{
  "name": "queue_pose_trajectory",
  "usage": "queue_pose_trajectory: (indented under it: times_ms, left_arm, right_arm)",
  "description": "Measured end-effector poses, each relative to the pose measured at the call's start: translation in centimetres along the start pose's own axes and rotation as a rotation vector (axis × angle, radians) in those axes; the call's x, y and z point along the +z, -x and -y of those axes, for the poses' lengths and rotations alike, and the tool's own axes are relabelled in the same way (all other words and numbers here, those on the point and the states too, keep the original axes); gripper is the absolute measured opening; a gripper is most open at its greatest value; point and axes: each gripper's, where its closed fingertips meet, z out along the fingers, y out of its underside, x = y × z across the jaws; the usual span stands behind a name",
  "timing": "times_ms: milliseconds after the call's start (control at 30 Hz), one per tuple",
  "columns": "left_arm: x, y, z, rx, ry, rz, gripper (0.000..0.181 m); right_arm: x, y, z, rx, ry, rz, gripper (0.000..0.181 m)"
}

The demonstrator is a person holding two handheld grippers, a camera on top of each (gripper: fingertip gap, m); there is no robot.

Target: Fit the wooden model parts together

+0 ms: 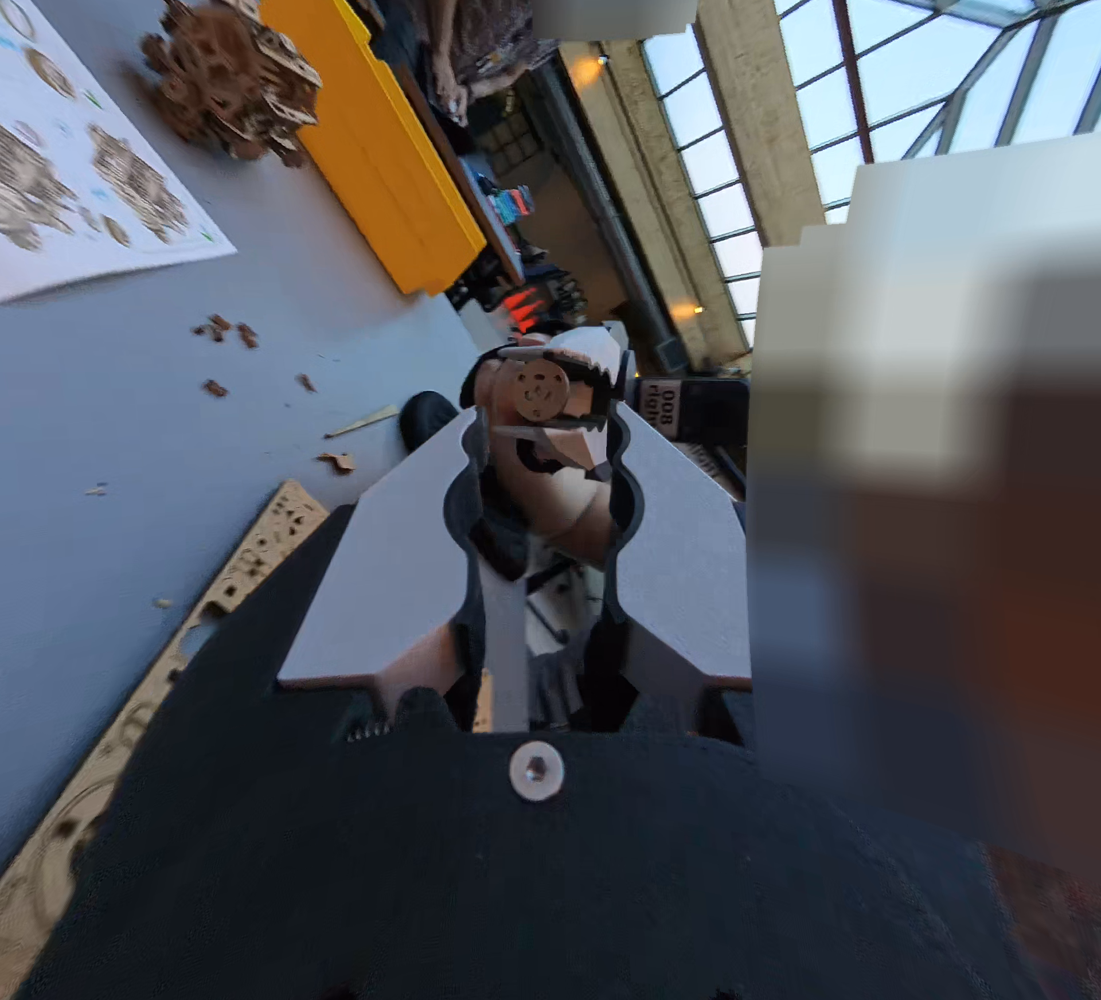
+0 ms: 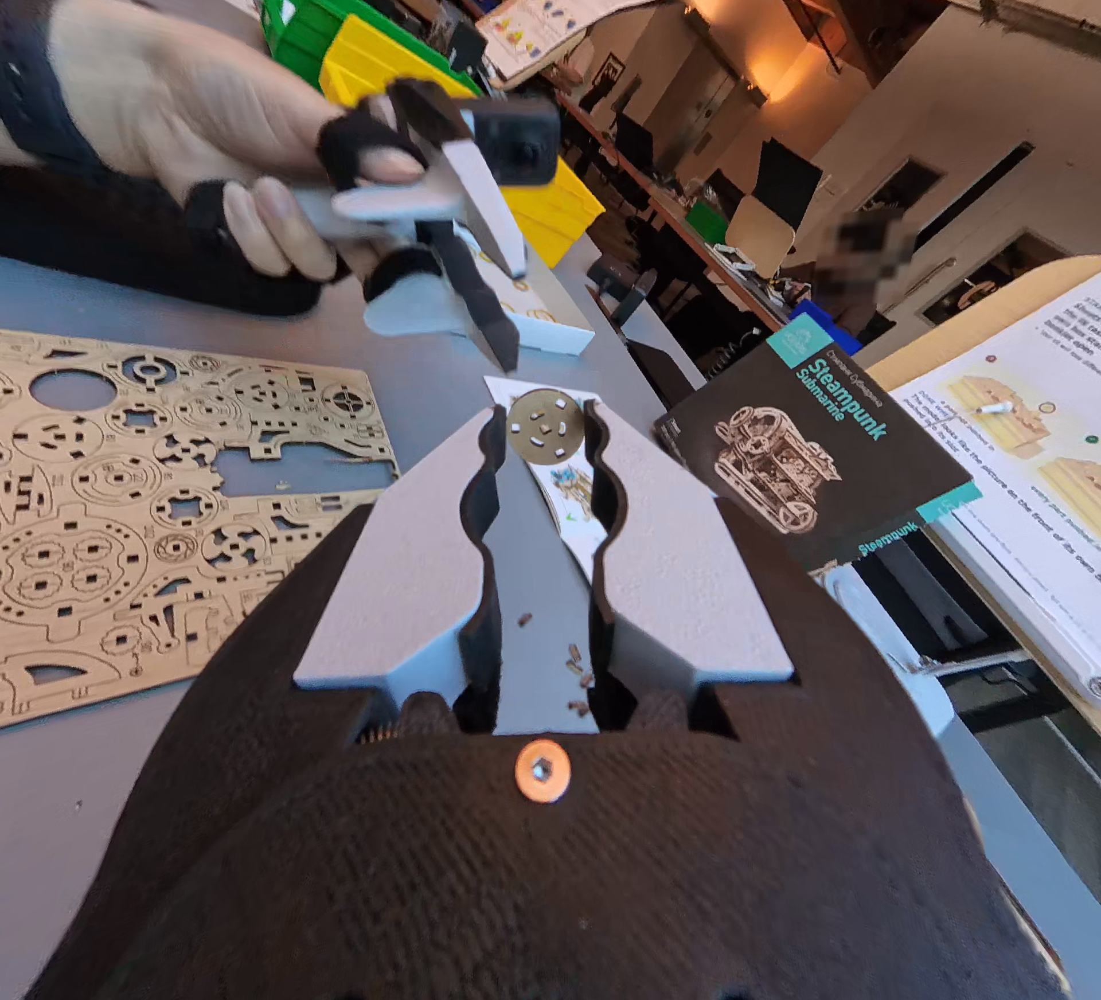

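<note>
My right gripper [image 2: 543, 423] is shut on a small round wooden disc [image 2: 545, 426] with several small slots, held by its edges above the grey table. The disc also shows in the left wrist view [image 1: 541, 390], face on, in the right gripper [image 1: 557, 393] straight ahead. My left gripper [image 1: 547, 412] is open and empty, pointed at the disc from a short distance. In the right wrist view the left gripper [image 2: 512, 316] is blurred, held by a gloved hand [image 2: 179, 107], just beyond and above the disc.
A laser-cut wooden sheet [image 2: 149, 495] lies on the table at left. A partly built wooden model [image 1: 232, 78] stands by a yellow bin [image 1: 369, 137] and an instruction sheet [image 1: 89, 167]. A black booklet [image 2: 816, 447] and an open manual [image 2: 1025, 465] lie at right. Wood scraps [image 2: 575, 661] are scattered.
</note>
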Motion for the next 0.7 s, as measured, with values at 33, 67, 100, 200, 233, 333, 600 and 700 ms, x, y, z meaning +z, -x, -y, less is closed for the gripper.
queue_pose_trajectory:
  times_ms: [33, 67, 100, 200, 233, 333, 600, 700]
  left_arm:
    - [-0.7, 0.1, -0.1, 0.067, 0.012, 0.064, 0.04]
    - [-1.3, 0.4, -0.4, 0.124, 0.033, 0.134, 0.043]
    - [-1.8, 0.8, -0.8, 0.169, 0.059, 0.209, 0.045]
    - [-1.5, 0.5, -1.9, 0.238, 0.106, 0.294, 0.049]
    - [-1.1, -0.2, -2.3, 0.226, 0.113, 0.265, 0.045]
    - [-1.2, 0.2, -3.0, 0.22, 0.137, 0.312, 0.038]
    - [-3.5, 1.6, -3.6, 0.234, 0.12, 0.382, 0.009]
    - [-6.8, 1.9, -1.5, 0.261, -0.003, 0.479, 0.02]
  right_arm:
    - [0.0, 0.1, -0.5, -0.005, 0.026, 0.006, 0.025]
    - [0.2, 0.5, -0.8, 0.004, 0.046, 0.028, 0.025]
    - [0.6, 1.0, -0.6, 0.021, 0.051, 0.057, 0.025]
    - [2.2, 3.1, -0.1, 0.061, 0.082, 0.155, 0.025]
    - [2.6, 3.6, 0.0, 0.06, 0.097, 0.176, 0.025]
    - [3.1, 5.1, 0.4, 0.039, 0.109, 0.21, 0.025]
    - [4.5, 7.4, -0.5, -0.007, 0.196, 0.292, 0.025]
    - [7.3, 7.1, -3.7, 0.055, 0.368, 0.382, 0.025]
